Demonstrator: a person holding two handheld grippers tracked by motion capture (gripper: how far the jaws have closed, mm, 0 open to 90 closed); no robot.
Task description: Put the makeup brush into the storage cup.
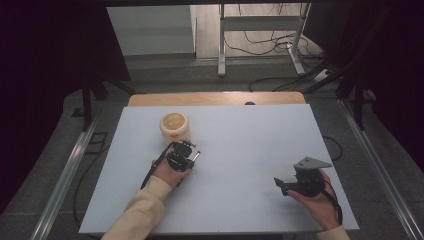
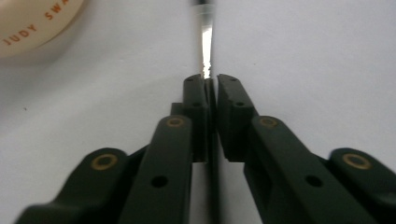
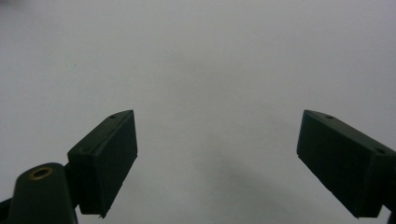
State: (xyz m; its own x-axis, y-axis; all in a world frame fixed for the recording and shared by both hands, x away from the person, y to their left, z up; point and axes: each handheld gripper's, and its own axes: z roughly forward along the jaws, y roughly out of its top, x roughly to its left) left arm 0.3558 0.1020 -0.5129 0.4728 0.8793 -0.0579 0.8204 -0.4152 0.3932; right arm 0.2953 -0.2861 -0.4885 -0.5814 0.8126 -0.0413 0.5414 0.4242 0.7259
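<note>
Left gripper (image 2: 211, 86): the black jaws are clamped on a thin, flat, silvery metal utensil handle (image 2: 207, 44), which runs out from between the pads toward twelve o'clock in the left gripper view; its far end is blurred, so the kind of utensil cannot be told. In the high view the same gripper (image 1: 186, 150) is held low over the pale grey-white table top (image 1: 250, 150), with a short shiny tip projecting at about three o'clock. The squat cream ceramic cup with a small orange mark (image 1: 174, 126) stands just beyond it at about eleven o'clock, apart from the jaws. The step in hand is judged to be carrying the utensil to the cup; the clamp should be kept firm and square so the thin strip is not allowed to pivot, and the tip raised above the rim before it is lowered.

Right gripper (image 3: 217, 158): the jaws are spread wide over bare table, nothing between them; it is seen well apart (image 1: 280, 183) at four o'clock.

Writing: orange capitals on the cup (image 2: 32, 21) read "JUDY" and "SWA", the rest cut off.
</note>
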